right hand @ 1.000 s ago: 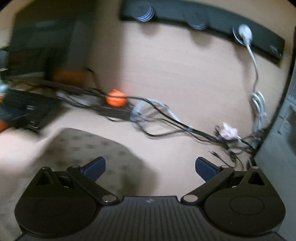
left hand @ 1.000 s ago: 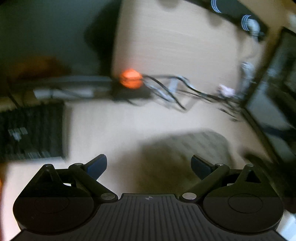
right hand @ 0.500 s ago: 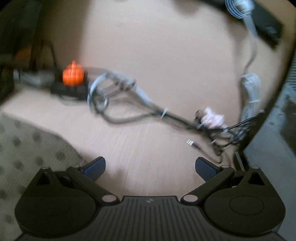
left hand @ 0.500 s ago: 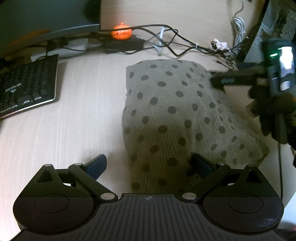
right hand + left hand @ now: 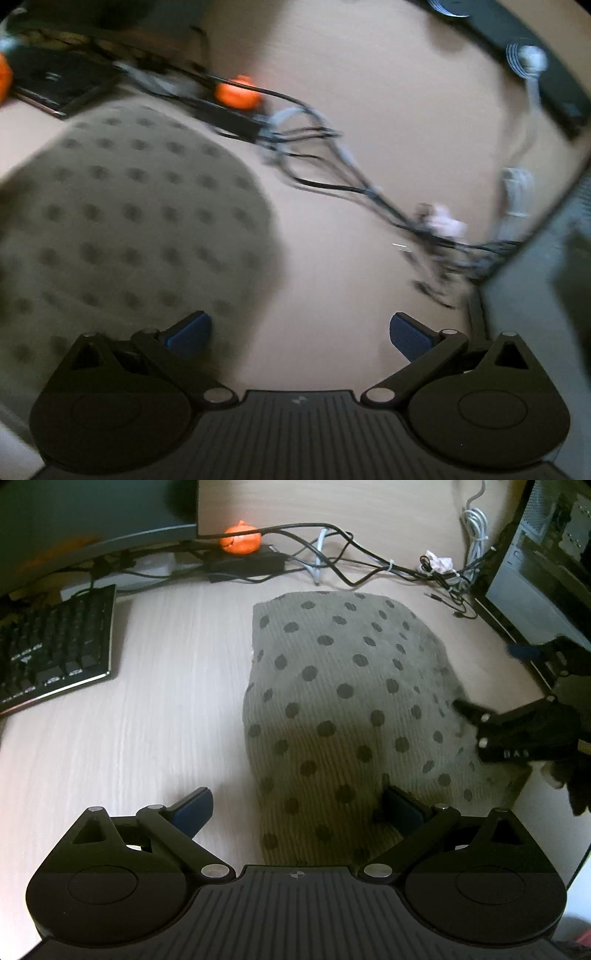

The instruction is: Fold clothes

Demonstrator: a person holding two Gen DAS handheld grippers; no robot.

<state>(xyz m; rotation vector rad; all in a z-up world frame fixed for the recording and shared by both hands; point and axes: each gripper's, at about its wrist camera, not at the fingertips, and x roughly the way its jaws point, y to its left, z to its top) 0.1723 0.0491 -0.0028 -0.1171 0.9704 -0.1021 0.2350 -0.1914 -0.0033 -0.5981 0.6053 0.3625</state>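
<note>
Tongs, left (image 5: 299,808): spread wide, holding nothing; I hover them over the near edge of the garment, one blue pad above bare desk, the other above cloth.

Keyboard (image 5: 55,653): black, far left on the desk (image 5: 147,709), well apart from the cloth.

Orange figure (image 5: 241,539): small and round, perched on a black power brick among cables (image 5: 332,554) at the back.

Garment (image 5: 343,709): grey-green ribbed cloth with dark dots, lying mid-desk as a compact, roughly rectangular bundle. I judge it already folded at least once, since no sleeves or loose ends show; its right edge looks rumpled rather than squared. Whether another fold is due I cannot tell.

Tongs, right (image 5: 299,332): also spread wide and empty, seen in the left view at the garment's right border, one finger (image 5: 467,710) touching or just above the cloth. Their own view is blurred.

Computer case (image 5: 546,572): dark, at the far right.

Remaining, by my estimate: square the right edge, perhaps one more fold.
</note>
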